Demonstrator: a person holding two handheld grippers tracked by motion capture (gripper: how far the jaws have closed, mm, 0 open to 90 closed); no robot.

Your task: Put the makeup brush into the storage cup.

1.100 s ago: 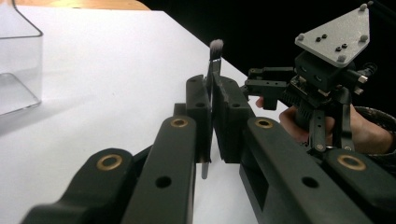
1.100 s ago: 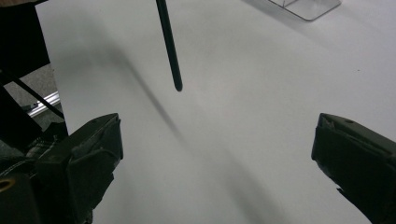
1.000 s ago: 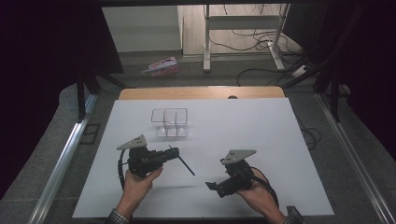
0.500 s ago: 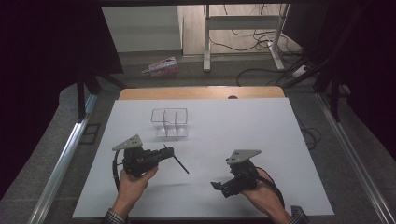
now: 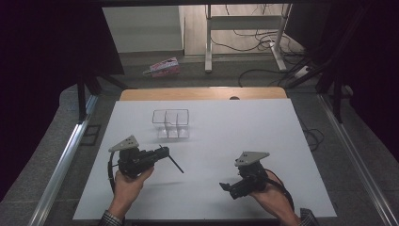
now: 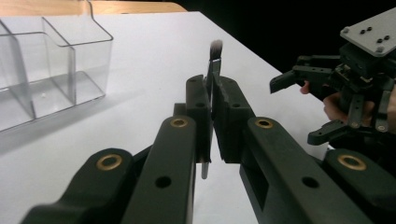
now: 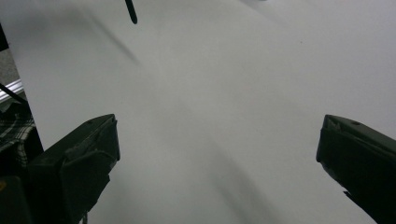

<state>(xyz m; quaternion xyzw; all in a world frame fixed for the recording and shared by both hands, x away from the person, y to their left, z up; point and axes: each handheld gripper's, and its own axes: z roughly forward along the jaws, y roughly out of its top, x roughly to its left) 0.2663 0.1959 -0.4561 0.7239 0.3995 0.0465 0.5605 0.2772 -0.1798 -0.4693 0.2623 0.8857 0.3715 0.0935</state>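
Observation:
My left gripper point(image 5: 162, 153) is shut on a thin black brush point(image 5: 175, 163), held above the white table at the front left. In the left gripper view the brush point(image 6: 215, 51) stands crosswise between the closed jaws of that gripper point(image 6: 214, 93), its pale bristle tip pointing up. My right gripper point(image 5: 228, 188) hovers low at the front right, open and holding nothing. Its jaws are spread wide over bare white surface in the right gripper view point(image 7: 217, 154), where the brush's dark end point(image 7: 131, 11) shows at the top. A clear plastic organizer point(image 5: 171, 123) with compartments stands behind the left gripper, apart from both.
The white table top point(image 5: 244, 136) has a wooden strip point(image 5: 202, 93) along its far edge. Metal rails run down both sides. On the floor beyond lie a pink packet point(image 5: 162, 67), cables and a desk frame. In the left gripper view the organizer point(image 6: 51, 70) looks empty.
The left gripper with the brush has drifted slightly left. The right gripper has shifted a little to the right. The organizer has not moved.

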